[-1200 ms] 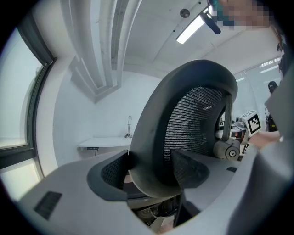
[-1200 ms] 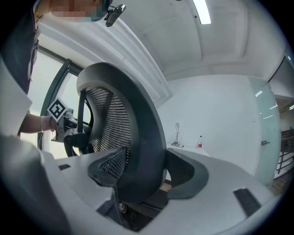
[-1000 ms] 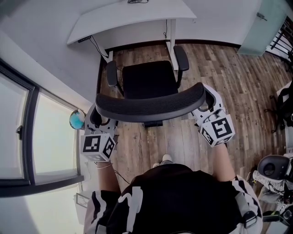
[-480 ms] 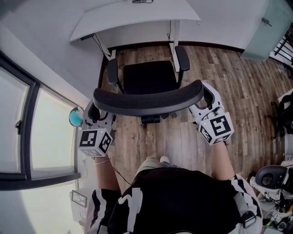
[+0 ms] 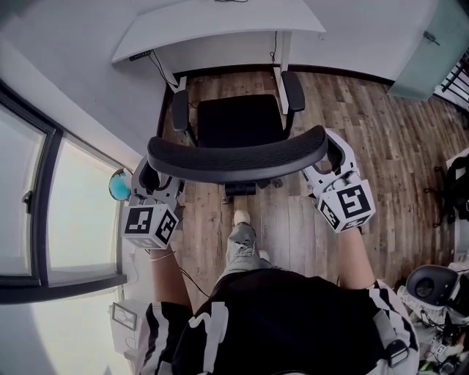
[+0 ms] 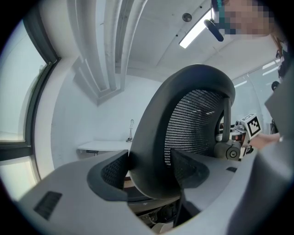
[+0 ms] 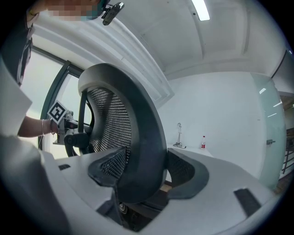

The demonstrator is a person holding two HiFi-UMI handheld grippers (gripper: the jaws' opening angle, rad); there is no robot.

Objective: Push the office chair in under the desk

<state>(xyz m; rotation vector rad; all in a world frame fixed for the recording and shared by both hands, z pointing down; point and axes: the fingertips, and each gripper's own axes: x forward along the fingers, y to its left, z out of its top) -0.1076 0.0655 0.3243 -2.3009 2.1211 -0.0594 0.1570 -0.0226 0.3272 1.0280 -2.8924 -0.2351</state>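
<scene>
- Glass of a dark-framed window [image 5: 80, 212] fills the left side, with a small teal ball [image 5: 120, 189] on the floor just beside it.
- Left gripper [image 5: 152, 170] is clenched on the left end of the chair's backrest [image 5: 238, 157]; in the left gripper view its two pads [image 6: 112, 170] press either side of the dark rim, with the mesh [image 6: 195, 124] rising behind.
- Office chair [image 5: 238, 121] stands in the middle on the wooden floor [image 5: 366, 124], seat facing the far wall, its backrest nearest the person. Its seat is not under the desk: the armrests reach close to the desk's near edge, and the right armrest [image 5: 292, 91] is just beside the desk's right leg [image 5: 281, 55].
- White desk [image 5: 220, 22] sits against the far wall, beyond the chair.
- Person's leg and shoe [image 5: 242, 238] are near the chair's base, between the two arms.
- Right gripper [image 5: 327, 155] grasps the right end of the backrest; the right gripper view shows the rim [image 7: 142, 151] held between both jaw pads.
- Frosted glass panel [image 5: 432, 44] stands at the far right.
</scene>
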